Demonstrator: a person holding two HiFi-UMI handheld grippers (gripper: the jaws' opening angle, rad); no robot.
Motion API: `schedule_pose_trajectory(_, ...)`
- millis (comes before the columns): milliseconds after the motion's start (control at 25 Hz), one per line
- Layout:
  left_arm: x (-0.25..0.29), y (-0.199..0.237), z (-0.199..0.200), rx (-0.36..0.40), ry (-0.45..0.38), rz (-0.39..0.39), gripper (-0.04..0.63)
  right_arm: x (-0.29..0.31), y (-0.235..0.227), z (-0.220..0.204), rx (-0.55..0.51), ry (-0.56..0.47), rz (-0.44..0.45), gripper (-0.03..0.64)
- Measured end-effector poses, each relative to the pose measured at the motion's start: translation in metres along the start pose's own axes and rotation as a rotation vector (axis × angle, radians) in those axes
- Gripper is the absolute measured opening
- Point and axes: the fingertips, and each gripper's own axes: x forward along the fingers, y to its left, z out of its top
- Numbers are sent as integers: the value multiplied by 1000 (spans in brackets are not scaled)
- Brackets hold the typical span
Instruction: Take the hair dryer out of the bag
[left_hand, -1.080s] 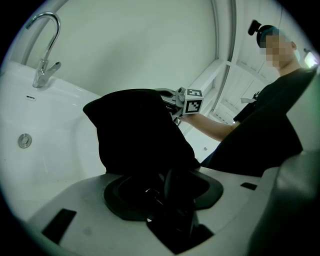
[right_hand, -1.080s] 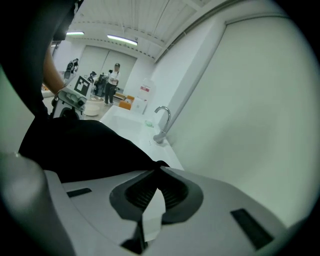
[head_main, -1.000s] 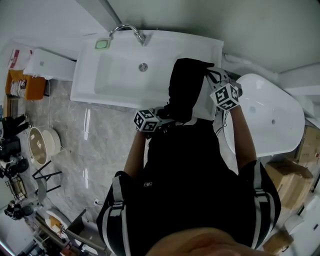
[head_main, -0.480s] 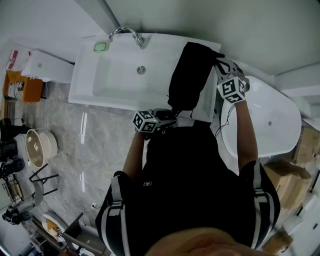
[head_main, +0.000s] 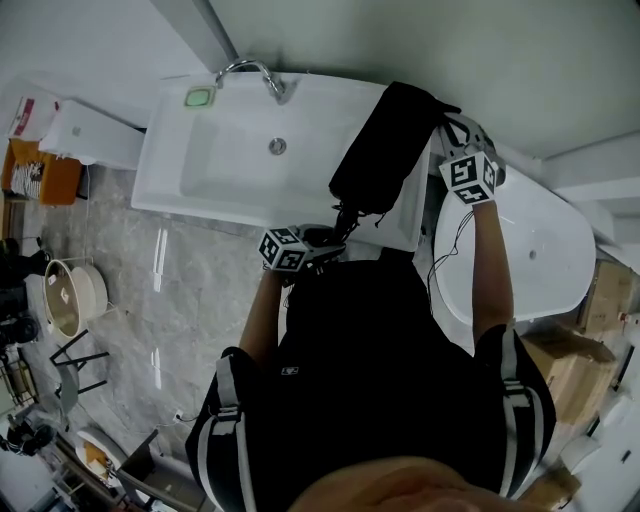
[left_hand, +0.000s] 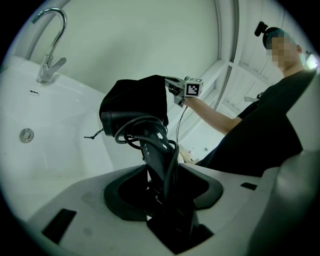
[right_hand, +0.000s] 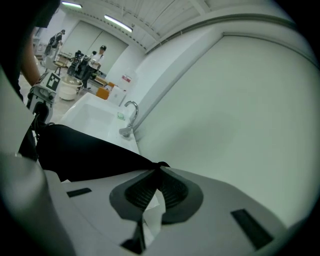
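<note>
Count: two claws, one dryer, one bag, one sink with one faucet and one drain, one tub.

Nearest: the left claw (left_hand: 165, 195), close in front of the person's torso at the sink's front edge. Its jaws are clamped on the dryer (left_hand: 150, 145) by the handle, with the black cord looped round that handle. The handle rises out of the jaws and tilts away from them. The dryer's head is at the far end, in the bag's mouth and partly covered by the cloth.

Next: the bag (head_main: 385, 145), black and soft, stretched on a slant above the right end of the sink (head_main: 220, 170). Its lower end is over the left claw (head_main: 335, 235); its upper end reaches the back rim of the sink.

Farther: the right claw (head_main: 445, 125), held higher and well apart from the left one, past the sink's right rear corner. In the right gripper view its jaws are nearly together, pinching a corner of the bag (right_hand: 85, 150) between them (right_hand: 156, 172). The cloth runs taut away from them toward the left claw.

Edges and room: the basin left of the bag is bare down to the drain (head_main: 277, 146). The faucet (head_main: 250, 70) stands at the back rim, well left of the bag. The wall lies just behind the sink. The tub (head_main: 540, 250) lies just right of the sink, under the right forearm. Grey floor (head_main: 190, 290) is open to the person's left.
</note>
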Motion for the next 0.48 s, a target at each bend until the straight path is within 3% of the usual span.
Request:
schedule_pose_trajectory(280, -2, 3, -1, -1, -19, 30, 193, -10, -24, -1, 50, -23, -39, 67)
schedule_pose_trajectory(480, -8, 4, 4, -10, -58, 46, 193, -13, -28, -14, 146, -4, -47, 67)
